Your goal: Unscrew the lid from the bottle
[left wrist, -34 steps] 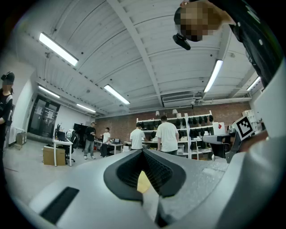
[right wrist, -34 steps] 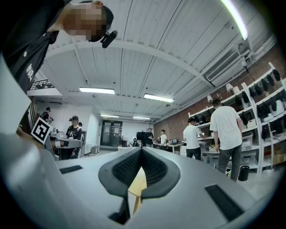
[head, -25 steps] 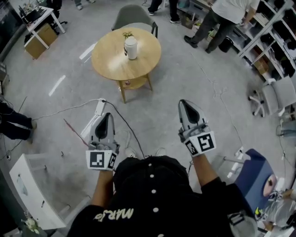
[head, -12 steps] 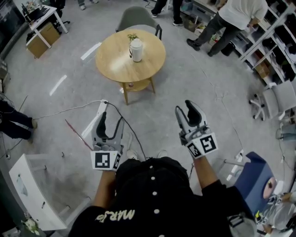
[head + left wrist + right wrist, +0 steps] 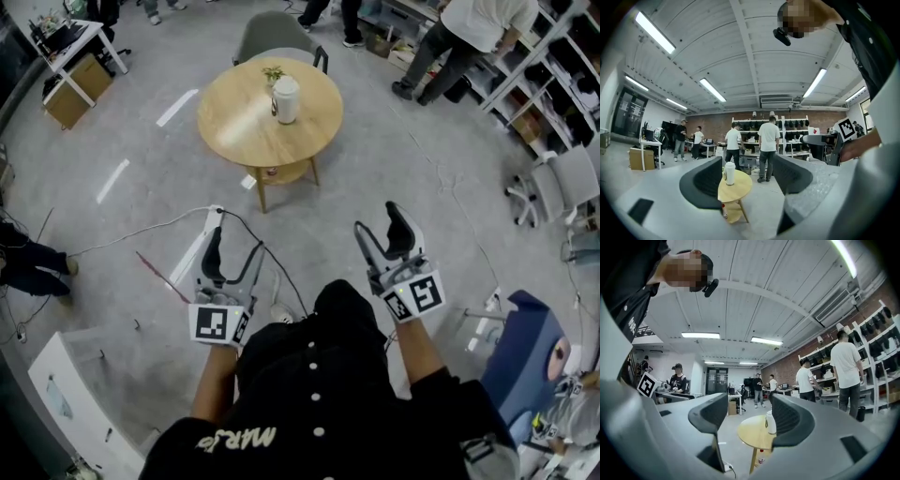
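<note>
Head view: the white bottle (image 5: 286, 99) stands upright on the round wooden table (image 5: 225, 117), well apart from both grippers, with bare floor between. The left gripper (image 5: 234, 246) and right gripper (image 5: 380, 223) are held out level, jaws apart and empty.

Left gripper view: the jaws stand wide and have just been opening. The bottle (image 5: 729, 172) shows far off through the gap (framed, not held).

Right gripper view: the jaws are apart, less wide, and also just been opening. The bottle (image 5: 771, 423) is distant and half hidden behind one jaw.

Progress: nothing started. The lid looks still on (too small to be sure). Left to do: approach, clamp the body, grip the lid, twist it off.
</note>
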